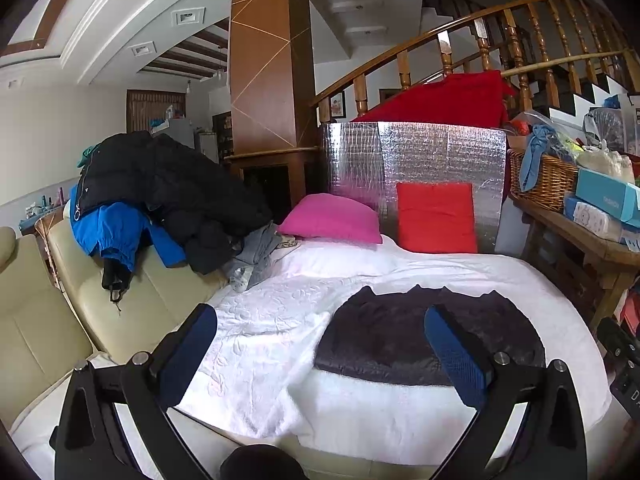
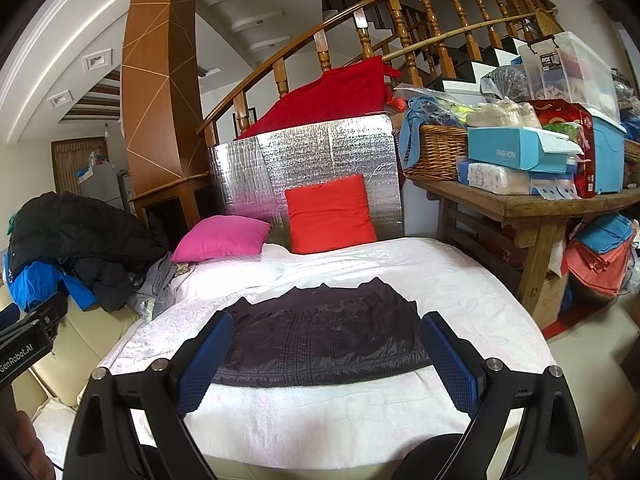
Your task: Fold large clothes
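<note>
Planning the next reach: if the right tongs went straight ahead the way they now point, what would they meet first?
Most likely the dark folded garment lying on the white bedcover: it fills the gap ahead of the open right tongs. Depth is hard to judge here.

Staircase: wooden balustrade [image 2: 404,28] — curved handrail
Pillar: brown panelled column [image 1: 266,56]
Side table: rough wood [image 2: 532,208] — piled boxes
Sofa: cream leather [image 1: 60,280]
Ceiling: white, recessed lights

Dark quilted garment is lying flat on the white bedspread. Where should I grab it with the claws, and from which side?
Take the dark garment by its near hem corners, one open claw each: left claw at the left corner, right claw at the right. Come in low from the near edge of the bedspread; the hem lies straight and flat facing you, so probably easiest to pinch.
</note>
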`<state>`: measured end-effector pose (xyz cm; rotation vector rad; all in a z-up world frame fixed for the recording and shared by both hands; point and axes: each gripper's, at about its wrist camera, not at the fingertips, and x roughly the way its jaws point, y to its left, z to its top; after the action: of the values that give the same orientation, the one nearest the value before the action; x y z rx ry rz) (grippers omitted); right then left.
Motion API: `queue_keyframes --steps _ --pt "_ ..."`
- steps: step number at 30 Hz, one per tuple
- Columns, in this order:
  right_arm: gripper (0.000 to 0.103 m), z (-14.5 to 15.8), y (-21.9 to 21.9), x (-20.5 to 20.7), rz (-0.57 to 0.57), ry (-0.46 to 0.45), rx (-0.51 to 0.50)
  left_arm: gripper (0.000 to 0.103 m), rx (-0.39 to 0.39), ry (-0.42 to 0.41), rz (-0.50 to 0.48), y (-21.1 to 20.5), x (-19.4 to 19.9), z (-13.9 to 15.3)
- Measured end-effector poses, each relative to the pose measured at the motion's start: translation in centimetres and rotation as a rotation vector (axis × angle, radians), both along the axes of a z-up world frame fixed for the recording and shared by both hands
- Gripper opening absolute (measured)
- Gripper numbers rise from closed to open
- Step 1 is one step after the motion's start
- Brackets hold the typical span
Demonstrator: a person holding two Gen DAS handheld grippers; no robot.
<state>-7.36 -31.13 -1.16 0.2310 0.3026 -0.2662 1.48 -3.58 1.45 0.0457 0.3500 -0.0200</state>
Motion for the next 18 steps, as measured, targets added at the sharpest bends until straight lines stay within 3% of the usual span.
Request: queue_keyframes --steps 18 --pt "0.096 -0.4 -0.3 1.7 0.013 0.034 -0.021 0.103 0.002 0.008 -0.002 -0.2 1.3 -0.1"
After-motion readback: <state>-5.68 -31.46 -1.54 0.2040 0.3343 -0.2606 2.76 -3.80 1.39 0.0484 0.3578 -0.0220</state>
